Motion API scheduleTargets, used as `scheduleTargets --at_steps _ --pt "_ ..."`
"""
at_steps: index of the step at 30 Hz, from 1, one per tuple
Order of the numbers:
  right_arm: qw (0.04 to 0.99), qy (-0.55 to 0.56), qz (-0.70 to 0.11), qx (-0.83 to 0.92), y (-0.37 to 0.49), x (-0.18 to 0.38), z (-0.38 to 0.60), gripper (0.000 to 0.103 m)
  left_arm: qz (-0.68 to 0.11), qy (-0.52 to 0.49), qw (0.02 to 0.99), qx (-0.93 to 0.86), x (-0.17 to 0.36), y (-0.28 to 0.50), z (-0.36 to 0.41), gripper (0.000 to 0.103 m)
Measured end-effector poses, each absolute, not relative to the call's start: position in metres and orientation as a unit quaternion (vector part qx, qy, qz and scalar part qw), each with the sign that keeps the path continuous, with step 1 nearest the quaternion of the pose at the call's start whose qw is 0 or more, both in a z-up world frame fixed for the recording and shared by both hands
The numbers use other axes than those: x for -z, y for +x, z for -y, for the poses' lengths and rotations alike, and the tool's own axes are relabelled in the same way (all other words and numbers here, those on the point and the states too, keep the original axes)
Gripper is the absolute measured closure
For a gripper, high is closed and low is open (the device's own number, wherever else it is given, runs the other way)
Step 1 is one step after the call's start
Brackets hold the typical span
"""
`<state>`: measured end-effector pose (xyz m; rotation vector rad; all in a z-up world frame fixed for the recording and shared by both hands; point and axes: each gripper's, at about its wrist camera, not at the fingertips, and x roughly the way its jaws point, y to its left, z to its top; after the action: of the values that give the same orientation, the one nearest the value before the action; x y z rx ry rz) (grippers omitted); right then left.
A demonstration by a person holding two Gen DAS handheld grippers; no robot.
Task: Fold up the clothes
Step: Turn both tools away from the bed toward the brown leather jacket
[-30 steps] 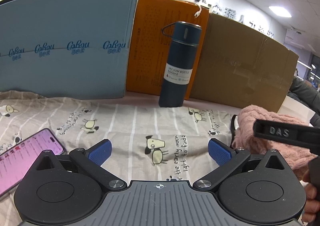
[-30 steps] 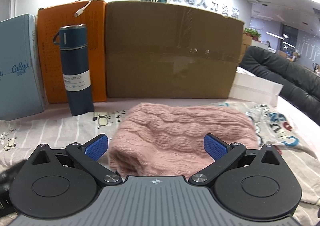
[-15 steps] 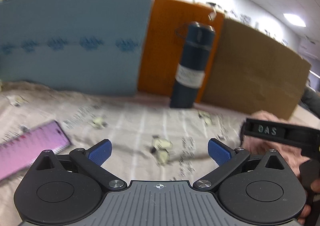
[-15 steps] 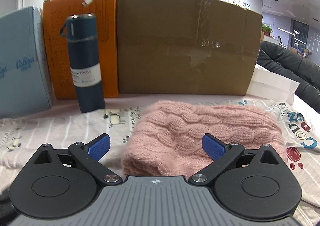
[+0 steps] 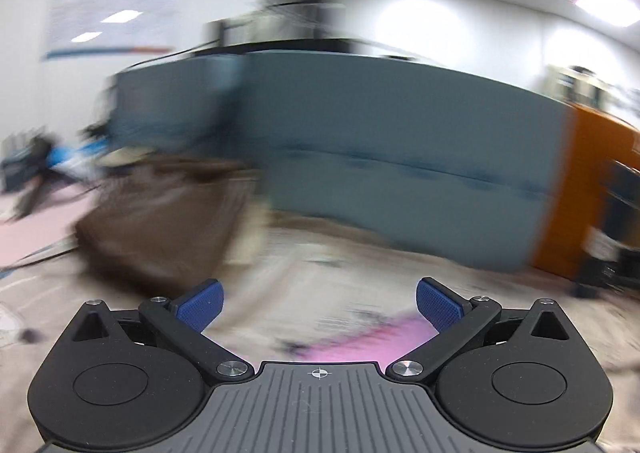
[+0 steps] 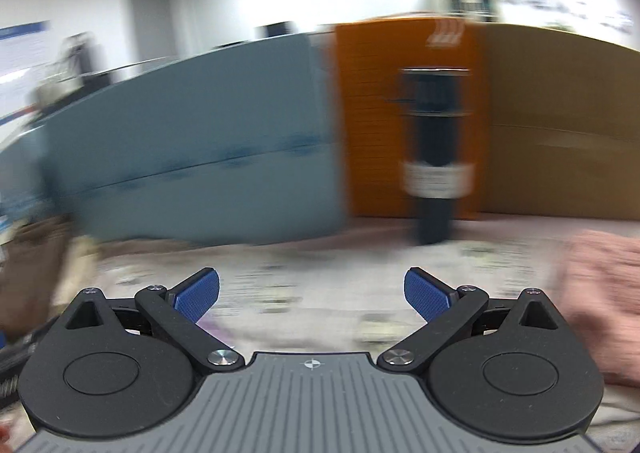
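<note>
Pink knit sweater (image 6: 604, 293) blurred at right edge, brown garment (image 5: 160, 221) at left, left gripper (image 5: 318, 303) and right gripper (image 6: 312, 293) both spread wide, empty.

pink knit sweater (image 6: 604, 293), brown garment (image 5: 160, 229).

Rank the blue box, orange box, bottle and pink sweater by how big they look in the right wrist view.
1. blue box
2. orange box
3. bottle

The pink sweater is cut off at the frame edge, close to the camera and blurred, so it is left unranked.
</note>
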<state>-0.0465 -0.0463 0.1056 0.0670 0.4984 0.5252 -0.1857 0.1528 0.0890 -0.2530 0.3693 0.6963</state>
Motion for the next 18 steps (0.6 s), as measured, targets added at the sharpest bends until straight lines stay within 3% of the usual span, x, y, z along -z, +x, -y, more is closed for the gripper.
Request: scheduleTargets --at_steps 10,18 --pt "0.879 0.026 -0.266 -0.395 -0.067 -0.115 -0.145 0.003 -0.161 -0.241 0.859 -0.422 -0.088 -0.271 -0.348 0.0" --pt "0.858 0.018 -0.323 -0.398 -0.033 -0.095 -0.248 0.003 -0.165 -0.339 0.844 -0.382 -0.059 -0.278 -0.434 0.001"
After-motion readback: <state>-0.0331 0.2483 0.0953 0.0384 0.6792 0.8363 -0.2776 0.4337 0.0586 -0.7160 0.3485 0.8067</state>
